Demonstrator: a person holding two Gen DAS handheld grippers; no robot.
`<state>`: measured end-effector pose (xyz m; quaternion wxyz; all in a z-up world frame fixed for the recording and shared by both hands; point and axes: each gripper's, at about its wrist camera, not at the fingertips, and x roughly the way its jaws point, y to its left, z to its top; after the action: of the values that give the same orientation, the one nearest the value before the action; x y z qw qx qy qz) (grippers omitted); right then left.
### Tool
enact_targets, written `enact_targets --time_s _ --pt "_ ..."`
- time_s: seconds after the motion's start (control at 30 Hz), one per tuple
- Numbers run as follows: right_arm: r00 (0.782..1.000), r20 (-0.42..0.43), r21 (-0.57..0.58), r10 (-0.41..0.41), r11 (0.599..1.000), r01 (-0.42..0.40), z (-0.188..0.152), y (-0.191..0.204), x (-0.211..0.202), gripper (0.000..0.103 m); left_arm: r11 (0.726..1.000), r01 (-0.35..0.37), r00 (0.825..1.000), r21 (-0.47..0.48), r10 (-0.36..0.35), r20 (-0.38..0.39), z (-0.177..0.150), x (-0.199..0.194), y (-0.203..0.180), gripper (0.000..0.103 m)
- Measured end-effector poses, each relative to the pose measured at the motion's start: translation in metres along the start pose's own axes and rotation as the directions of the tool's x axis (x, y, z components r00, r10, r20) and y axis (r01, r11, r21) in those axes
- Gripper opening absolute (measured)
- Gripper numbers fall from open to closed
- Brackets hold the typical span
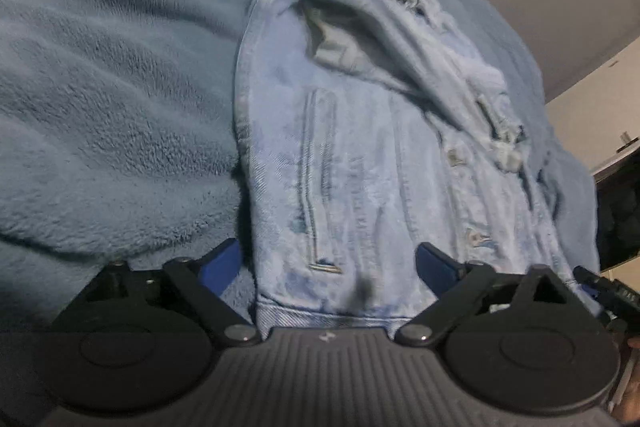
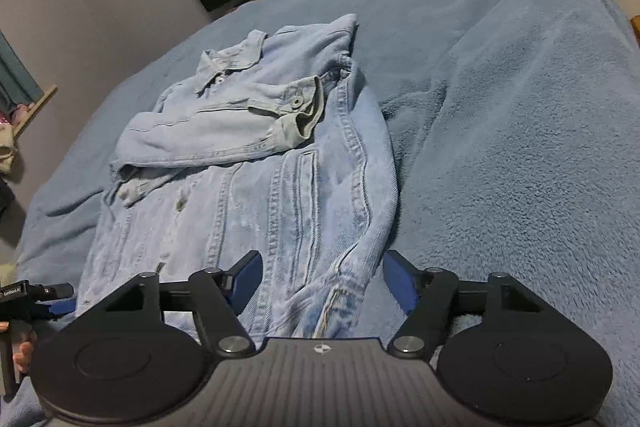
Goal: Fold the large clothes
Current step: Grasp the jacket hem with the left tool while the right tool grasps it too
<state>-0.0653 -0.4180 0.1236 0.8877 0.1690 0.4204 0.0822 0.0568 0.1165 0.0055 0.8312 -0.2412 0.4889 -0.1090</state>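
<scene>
1. The denim jacket (image 2: 256, 163) lies front-up on the bed's blue fleece blanket (image 2: 520, 147), both side panels folded in and one sleeve (image 2: 224, 131) laid across the chest.
2. The left tool (image 1: 328, 263) hangs over the hem with its blue fingers (image 1: 224, 263) spread wide and nothing pinched; the hem (image 1: 320, 307) sits between them, not gripped.
3. The right tool (image 2: 320, 275) is likewise open and empty above the hem's other corner, beside the folded side edge (image 2: 372, 211).
4. Risk, as I judge it: a bite that catches only the top denim layer would peel the side folds open when the hem is lifted.
5. The loose sleeve could slide off if the hem is carried over too quickly.
6. Plush fleece may get pinched along with the hem and drag.
</scene>
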Motion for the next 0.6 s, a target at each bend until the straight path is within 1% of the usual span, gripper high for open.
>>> enact_targets --time_s 0.03,0.1,0.17,0.23,0.27,0.33,0.37,0.4,0.43,0.47,0.57,0.6 --pt "1.000 -0.008 -0.004 -0.012 1.000 0.012 0.001 0.000 0.005 0.068 1.000 -0.008 1.000 0.013 0.008 -0.006 0.000 0.005 -0.002 0.078" --pt "1.000 -0.017 -0.003 -0.023 1.000 0.023 0.004 0.000 0.015 0.066 0.999 -0.027 1.000 0.047 0.027 -0.002 0.001 0.013 -0.006 0.068" --pt "1.000 -0.017 0.007 -0.017 1.000 0.017 0.009 -0.001 0.026 0.065 0.997 -0.028 1.000 0.067 0.027 0.012 0.002 0.018 -0.007 0.063" --pt "0.999 -0.031 0.029 -0.021 0.999 0.021 0.016 -0.004 0.036 0.062 0.997 -0.033 0.999 0.067 0.031 0.024 0.003 0.020 -0.005 0.053" --pt "0.999 -0.037 0.037 -0.018 0.999 0.020 0.018 -0.007 0.041 0.059 0.998 -0.016 1.000 0.057 0.015 0.025 0.002 0.019 -0.003 0.051" --pt "0.999 -0.044 0.045 0.011 0.999 -0.009 0.020 -0.010 0.047 0.058 0.999 0.013 0.999 0.036 -0.014 0.030 0.001 0.017 0.000 0.040" --pt "0.998 -0.063 0.047 0.012 0.999 -0.009 0.020 -0.011 0.049 0.057 0.999 0.029 0.999 0.019 -0.030 0.028 0.001 0.014 0.003 0.038" --pt "0.996 -0.086 0.046 -0.008 0.999 0.012 0.021 -0.012 0.051 0.051 0.999 0.041 0.999 -0.002 -0.041 0.018 0.000 0.011 0.006 0.038" --pt "0.993 -0.110 0.043 -0.038 0.998 0.043 0.022 -0.012 0.050 0.047 0.999 0.046 0.999 -0.011 -0.046 0.005 -0.001 0.009 0.007 0.038" --pt "0.989 -0.131 0.031 -0.062 0.997 0.067 0.022 -0.010 0.049 0.040 0.999 0.047 0.999 -0.017 -0.047 -0.018 -0.002 0.008 0.007 0.038" --pt "0.978 -0.201 -0.036 -0.062 0.998 0.055 0.019 -0.007 0.044 0.040 0.998 0.055 0.997 -0.014 -0.056 -0.059 -0.003 0.001 0.005 0.038" --pt "0.974 -0.219 -0.054 -0.059 0.997 0.048 0.018 -0.006 0.041 0.040 0.998 0.055 0.995 -0.011 -0.056 -0.086 -0.002 0.000 0.005 0.038"
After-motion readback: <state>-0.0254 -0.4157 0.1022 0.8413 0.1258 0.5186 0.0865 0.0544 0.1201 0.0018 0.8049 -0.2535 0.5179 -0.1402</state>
